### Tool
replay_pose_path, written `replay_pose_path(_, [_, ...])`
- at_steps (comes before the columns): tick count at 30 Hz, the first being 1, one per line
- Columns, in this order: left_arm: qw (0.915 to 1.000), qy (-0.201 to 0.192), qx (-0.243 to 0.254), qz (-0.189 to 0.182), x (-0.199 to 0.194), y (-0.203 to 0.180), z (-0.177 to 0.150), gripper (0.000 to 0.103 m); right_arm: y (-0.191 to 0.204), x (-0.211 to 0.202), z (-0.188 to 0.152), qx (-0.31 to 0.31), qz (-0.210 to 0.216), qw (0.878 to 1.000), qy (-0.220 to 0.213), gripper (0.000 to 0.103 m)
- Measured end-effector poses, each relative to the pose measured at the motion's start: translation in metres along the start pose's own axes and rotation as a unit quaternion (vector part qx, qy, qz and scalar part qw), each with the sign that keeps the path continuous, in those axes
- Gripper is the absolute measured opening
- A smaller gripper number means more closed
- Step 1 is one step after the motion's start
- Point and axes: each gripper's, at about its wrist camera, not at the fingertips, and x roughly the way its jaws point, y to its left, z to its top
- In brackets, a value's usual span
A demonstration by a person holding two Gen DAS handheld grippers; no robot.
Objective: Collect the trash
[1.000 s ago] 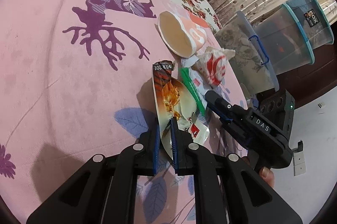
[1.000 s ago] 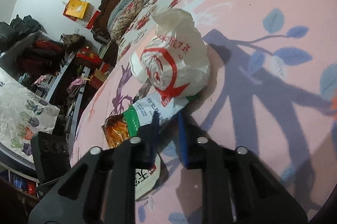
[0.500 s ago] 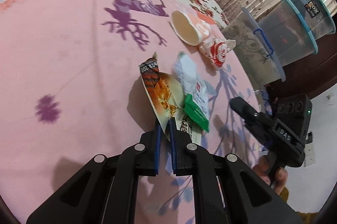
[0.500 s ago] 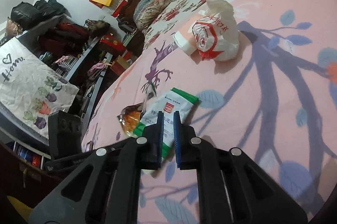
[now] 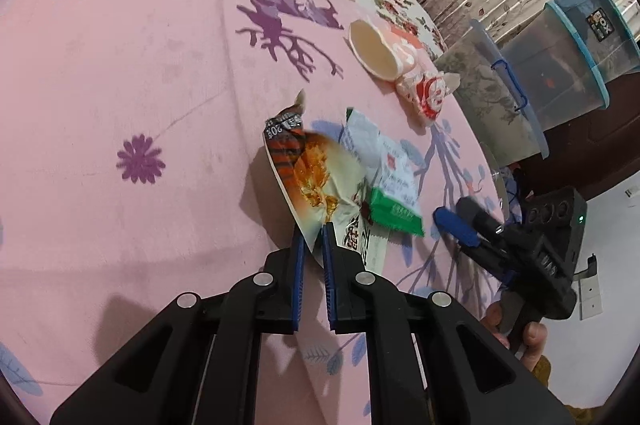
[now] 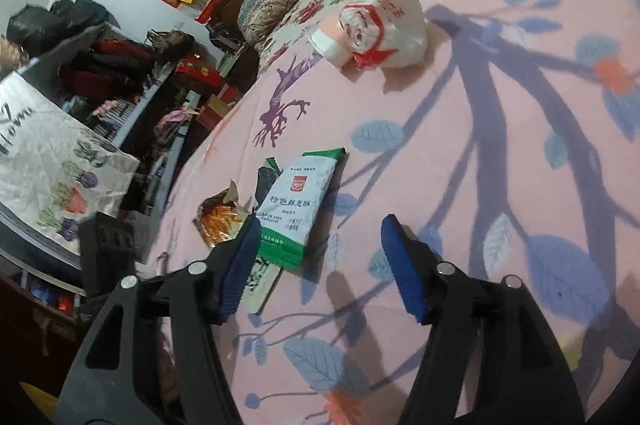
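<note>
The left tool (image 5: 311,225) is pinching the orange snack wrapper (image 5: 310,171); the right tool (image 6: 316,245) is gaping over the green-and-white wrapper (image 6: 298,209). All 4 pieces, including the paper cup (image 5: 378,51) and crumpled bag (image 6: 384,25), are lying on the bed (image 5: 120,85). No bin is showing.

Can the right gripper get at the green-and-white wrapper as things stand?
Probably yes: the right gripper is open, and the green-and-white wrapper lies just ahead on the pink blanket, uncovered on top.
</note>
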Motion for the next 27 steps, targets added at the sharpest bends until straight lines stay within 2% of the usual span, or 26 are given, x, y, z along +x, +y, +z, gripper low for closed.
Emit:
replay_pose_path(5, [0.9999, 0.004, 0.015, -0.003, 0.007, -0.008, 0.005, 0.008, 0.016, 0.018, 0.007, -0.02, -0.015, 1.0, 0.005, 0.06])
replay_pose_path(6, [0.9998, 0.011, 0.016, -0.002, 0.012, -0.01, 0.004, 0.008, 0.019, 0.023, 0.008, -0.021, -0.01, 1.0, 0.011, 0.056])
replay_pose_path(9, [0.9996, 0.012, 0.025, 0.002, 0.018, -0.015, 0.002, 0.008, 0.023, 0.041, 0.008, -0.012, 0.015, 0.999, 0.044, 0.031])
replay_pose_path(11, [0.9994, 0.014, 0.03, 0.009, 0.019, -0.019, 0.002, 0.008, 0.023, 0.039, 0.006, -0.014, 0.007, 0.999, 0.028, 0.019])
replay_pose_path(13, [0.9994, 0.02, 0.027, 0.001, 0.02, -0.019, 0.003, 0.008, 0.017, 0.034, 0.007, -0.008, 0.013, 1.0, 0.017, 0.013])
replay_pose_path(21, [0.9977, 0.03, 0.062, -0.003, 0.033, -0.056, 0.012, 0.006, -0.006, -0.016, 0.014, -0.002, 0.008, 0.999, -0.048, 0.01])
replay_pose_path(27, [0.9945, 0.059, 0.085, 0.008, 0.057, -0.085, 0.012, 0.006, -0.038, -0.043, 0.019, 0.044, 0.022, 0.997, -0.064, 0.014])
